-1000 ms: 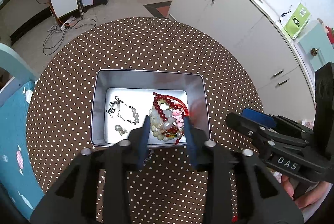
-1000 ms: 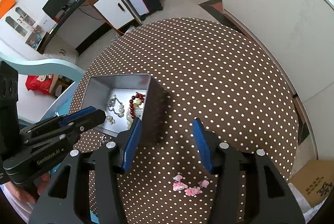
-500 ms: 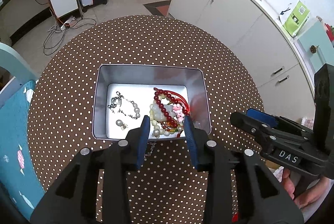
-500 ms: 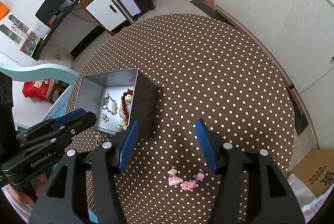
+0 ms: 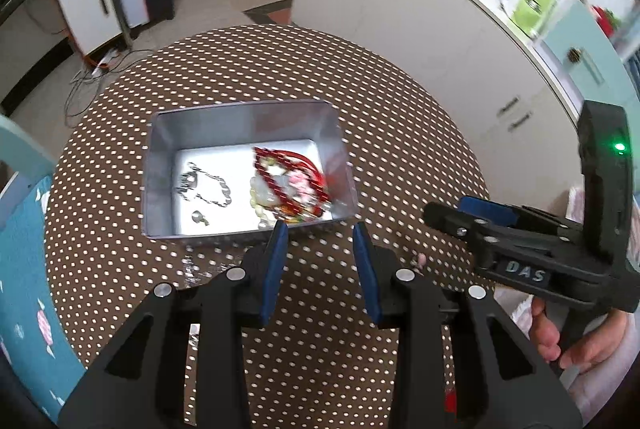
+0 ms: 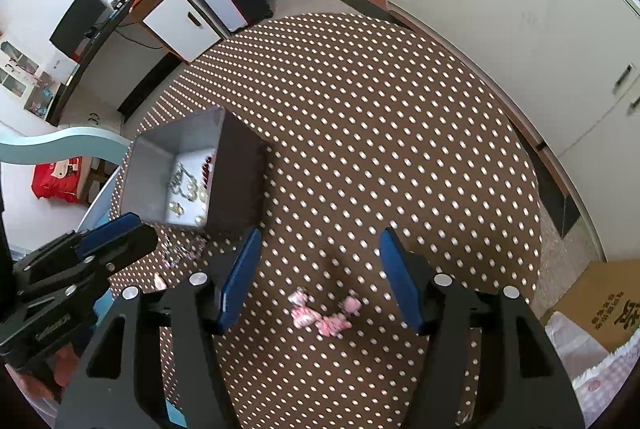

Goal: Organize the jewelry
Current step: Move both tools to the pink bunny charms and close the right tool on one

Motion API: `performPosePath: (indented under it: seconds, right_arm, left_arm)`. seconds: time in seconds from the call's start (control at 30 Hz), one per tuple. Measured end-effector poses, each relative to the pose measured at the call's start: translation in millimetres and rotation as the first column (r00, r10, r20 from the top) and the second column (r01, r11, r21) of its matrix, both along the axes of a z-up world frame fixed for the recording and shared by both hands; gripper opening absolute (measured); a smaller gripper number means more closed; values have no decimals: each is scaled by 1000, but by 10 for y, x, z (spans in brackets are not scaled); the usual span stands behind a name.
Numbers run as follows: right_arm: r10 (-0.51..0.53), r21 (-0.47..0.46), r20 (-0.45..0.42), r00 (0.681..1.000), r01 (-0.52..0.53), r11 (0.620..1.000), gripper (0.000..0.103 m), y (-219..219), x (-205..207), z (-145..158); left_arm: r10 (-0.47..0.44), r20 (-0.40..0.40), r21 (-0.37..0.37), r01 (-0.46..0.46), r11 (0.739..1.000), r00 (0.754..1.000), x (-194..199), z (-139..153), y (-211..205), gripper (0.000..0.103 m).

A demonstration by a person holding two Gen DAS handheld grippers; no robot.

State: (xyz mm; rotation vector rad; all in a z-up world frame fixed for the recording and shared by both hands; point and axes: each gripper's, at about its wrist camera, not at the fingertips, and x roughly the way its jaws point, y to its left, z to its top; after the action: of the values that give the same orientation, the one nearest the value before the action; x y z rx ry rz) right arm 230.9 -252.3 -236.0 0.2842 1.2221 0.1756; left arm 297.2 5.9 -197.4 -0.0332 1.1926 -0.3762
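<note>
— Jewelry (image 5: 288, 185) lies where?
— Mostly inside the tin (image 5: 240, 125) on the worktop (image 6: 380, 117); pink charms (image 6: 324, 313) sit between the right gripper's (image 6: 320, 265) opening jaws.
— Left gripper (image 5: 318, 245)?
— Parted, empty.

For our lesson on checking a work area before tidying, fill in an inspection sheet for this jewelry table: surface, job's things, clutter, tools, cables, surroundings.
Surface: round table, brown cloth with white dots.
Job's things: metal tin holding red beads, pale beads, a silver chain; pink charms loose on the cloth.
Clutter: a small chain on the cloth beside the tin.
Tools: left tool empty, near the tin's edge; right tool opening above the pink charms, nothing between its pads.
Cables: wires on the floor.
Surroundings: white cabinets, cardboard box, teal chair.
</note>
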Motion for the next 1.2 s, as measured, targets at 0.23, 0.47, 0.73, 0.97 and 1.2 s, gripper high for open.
performPosePath:
  seconds: [0.23, 0.47, 0.73, 0.97, 1.2]
  right_arm:
    - [-13, -18, -40, 999, 12, 1000, 59, -73, -262, -89]
    - [-18, -33, -68, 998, 16, 999, 59, -168, -459, -164]
    - [-53, -57, -113, 992, 47, 997, 58, -374, -669, -286]
    - [-72, -55, -130, 989, 65, 996, 58, -524, -723, -308]
    - [-50, -49, -142, 989, 43, 998, 58, -421, -693, -309]
  left_arm:
    - [-67, -37, -6, 67, 998, 997, -122, -157, -260, 34]
    - [-116, -110, -6, 117, 993, 987, -159, -430, -505, 34]
    - [-157, -163, 12, 161, 987, 974, -109, -706, -725, 34]
    - [-184, -191, 33, 194, 981, 964, -50, -875, -865, 19]
    - [-185, -194, 19, 193, 981, 963, 11, -952, -855, 9]
